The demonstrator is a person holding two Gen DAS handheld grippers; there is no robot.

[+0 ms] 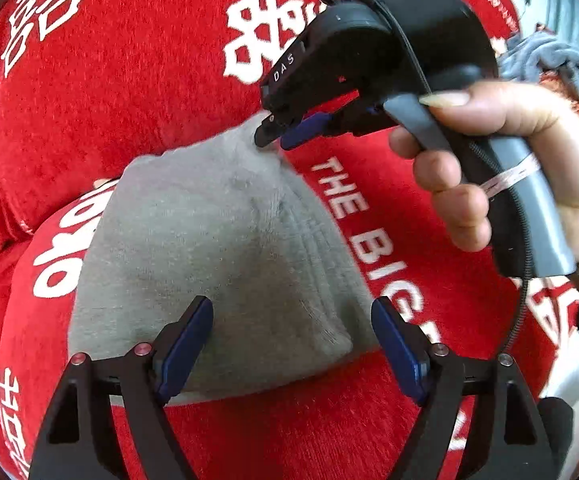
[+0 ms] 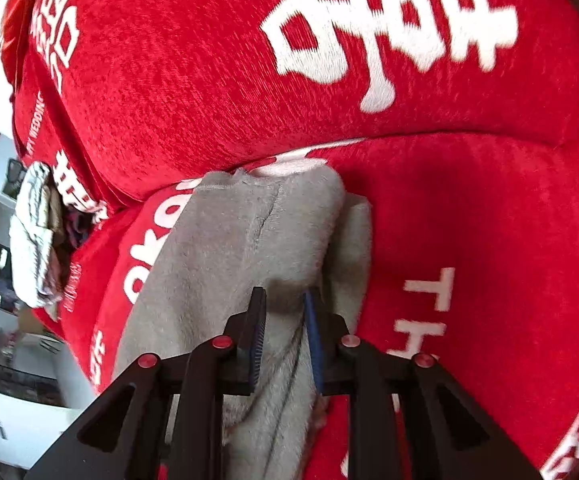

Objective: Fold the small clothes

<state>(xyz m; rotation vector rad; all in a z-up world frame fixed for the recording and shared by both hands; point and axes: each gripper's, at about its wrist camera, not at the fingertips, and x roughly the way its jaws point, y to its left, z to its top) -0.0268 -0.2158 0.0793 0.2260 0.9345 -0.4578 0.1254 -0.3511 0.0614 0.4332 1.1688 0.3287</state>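
1. While the left gripper (image 1: 291,340) hangs spread wide over the near hem, nothing's pinched there.
2. Grey garment (image 1: 217,240) is soft, fuzzy knit, folded into a rough wedge with a ribbed band, lying on the red cover (image 1: 129,92) with white lettering.
3. Right gripper (image 2: 285,320) sits with its jaws narrowly apart straddling a ridge of that fabric; can't tell if it's actually clamped.
4. Bare red cover runs wide to the right; a cushion rises just behind.
5. Far off, a grey cloth pile (image 1: 557,60).

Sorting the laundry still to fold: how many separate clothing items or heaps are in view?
3: the grey garment on the red cover under both grippers, a blue-grey heap far right in the left wrist view, a pale bundle at the left edge in the right wrist view. More may be hidden.
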